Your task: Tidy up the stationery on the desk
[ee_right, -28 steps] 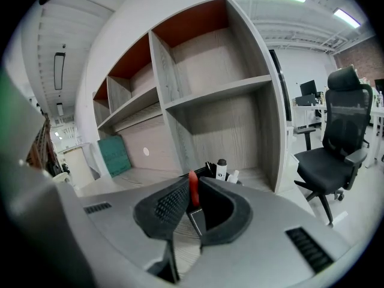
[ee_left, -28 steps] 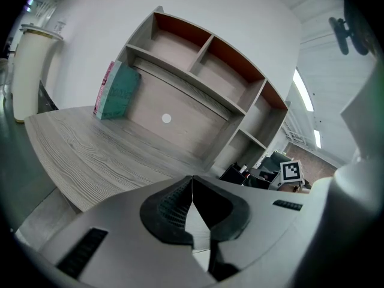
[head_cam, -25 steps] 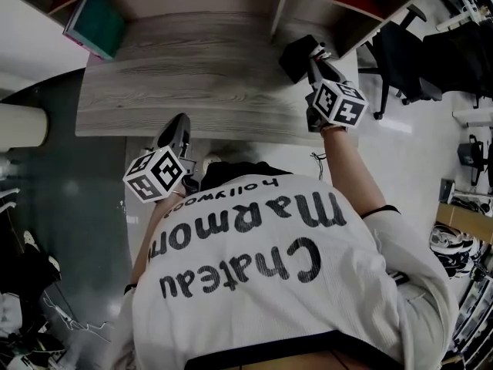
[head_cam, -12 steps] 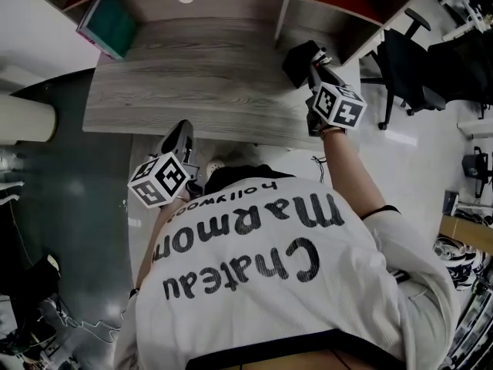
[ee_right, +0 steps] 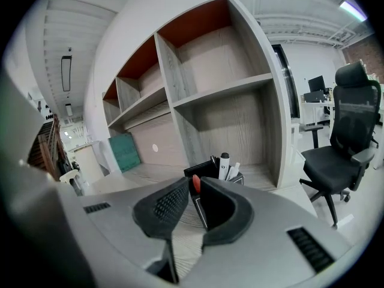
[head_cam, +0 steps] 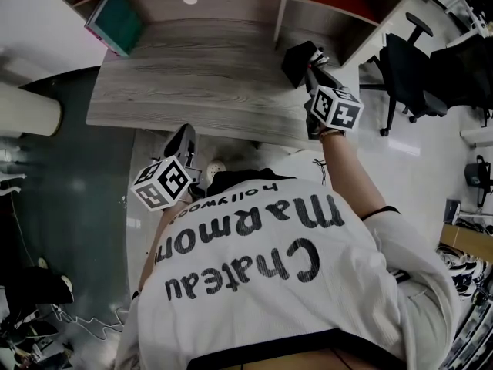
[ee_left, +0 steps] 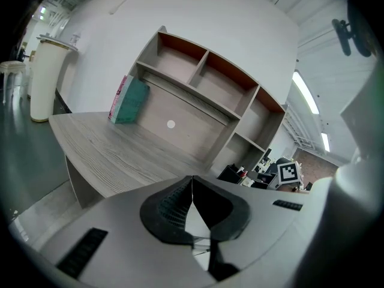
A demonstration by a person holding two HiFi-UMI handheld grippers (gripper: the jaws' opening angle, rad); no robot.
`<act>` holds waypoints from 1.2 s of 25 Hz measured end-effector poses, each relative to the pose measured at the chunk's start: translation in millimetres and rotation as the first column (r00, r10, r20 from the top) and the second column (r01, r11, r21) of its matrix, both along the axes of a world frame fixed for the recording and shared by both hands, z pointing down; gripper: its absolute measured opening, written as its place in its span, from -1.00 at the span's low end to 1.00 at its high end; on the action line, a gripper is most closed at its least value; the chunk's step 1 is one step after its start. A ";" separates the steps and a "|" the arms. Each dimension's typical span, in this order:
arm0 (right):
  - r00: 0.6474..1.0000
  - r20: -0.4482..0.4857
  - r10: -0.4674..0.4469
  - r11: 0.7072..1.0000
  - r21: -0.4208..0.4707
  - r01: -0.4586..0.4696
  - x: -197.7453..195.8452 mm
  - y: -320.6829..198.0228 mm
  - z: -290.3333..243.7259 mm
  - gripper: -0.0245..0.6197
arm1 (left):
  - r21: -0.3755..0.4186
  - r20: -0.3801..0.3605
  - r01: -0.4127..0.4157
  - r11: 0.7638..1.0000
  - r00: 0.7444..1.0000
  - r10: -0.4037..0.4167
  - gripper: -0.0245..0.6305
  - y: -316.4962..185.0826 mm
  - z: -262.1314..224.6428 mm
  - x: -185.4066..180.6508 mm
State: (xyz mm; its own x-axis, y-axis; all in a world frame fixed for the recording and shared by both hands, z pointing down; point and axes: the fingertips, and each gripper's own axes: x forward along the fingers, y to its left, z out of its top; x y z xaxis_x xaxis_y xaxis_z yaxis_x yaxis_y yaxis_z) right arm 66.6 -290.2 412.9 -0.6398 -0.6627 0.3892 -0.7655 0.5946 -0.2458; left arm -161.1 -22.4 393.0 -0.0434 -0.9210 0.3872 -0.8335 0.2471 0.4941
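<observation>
**Between the right jaws: a red-tipped pen at the pen holder**

Ahead of the right gripper (ee_right: 193, 182), the jaws stand a little apart and have just been opening. A red pen tip (ee_right: 195, 184) shows in the gap at their tips. Whether the pads touch it cannot be told. Just beyond the tips sits a black pen holder (ee_right: 202, 168) on the desk (ee_right: 180, 221), at the foot of the shelf unit (ee_right: 228, 95). A white marker with a black cap (ee_right: 224, 164) and other pens stand in it, behind and slightly right of the jaws. Well off to the right of the jaws is a black office chair (ee_right: 342, 149) on the floor.

On the other side, the left gripper (ee_left: 192, 180) has its jaws together at the tips, with nothing between them. It hangs short of the desk's near edge, and the bare wood top lies ahead of the jaws. Far beyond the jaws and to their left, a teal book (ee_left: 131, 101) leans upright against the shelf unit's end.
</observation>
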 end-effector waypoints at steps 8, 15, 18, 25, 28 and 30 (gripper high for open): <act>0.999 0.043 -0.030 1.000 0.006 0.030 11.4 21.7 -11.9 -0.70 | 0.005 -0.007 -0.034 0.999 0.999 0.034 -0.87 -2.2 3.9 30.0; 0.995 0.073 -0.062 0.998 -0.003 0.063 19.7 48.8 -15.9 -0.76 | 0.000 -0.009 -0.091 0.996 0.996 0.091 -0.87 -6.6 13.0 63.2; 0.995 0.080 -0.063 0.998 -0.021 0.065 25.9 58.6 -12.4 -0.80 | -0.006 -0.004 -0.127 0.992 0.992 0.127 -0.87 -8.4 14.4 77.8; 0.994 0.098 -0.042 0.998 -0.034 0.045 34.3 73.0 -13.1 -0.83 | 0.000 0.018 -0.174 0.985 0.985 0.174 -0.87 -16.4 3.3 86.9; 0.993 0.115 -0.029 0.999 -0.023 0.032 36.5 78.4 -21.4 -0.85 | 0.018 0.030 -0.198 0.980 0.980 0.198 -0.87 -20.8 -6.2 87.8; 0.993 0.119 -0.027 1.000 -0.010 0.028 35.4 84.6 -29.1 -0.86 | 0.030 0.039 -0.218 0.975 0.975 0.217 -0.87 -23.0 -12.9 88.5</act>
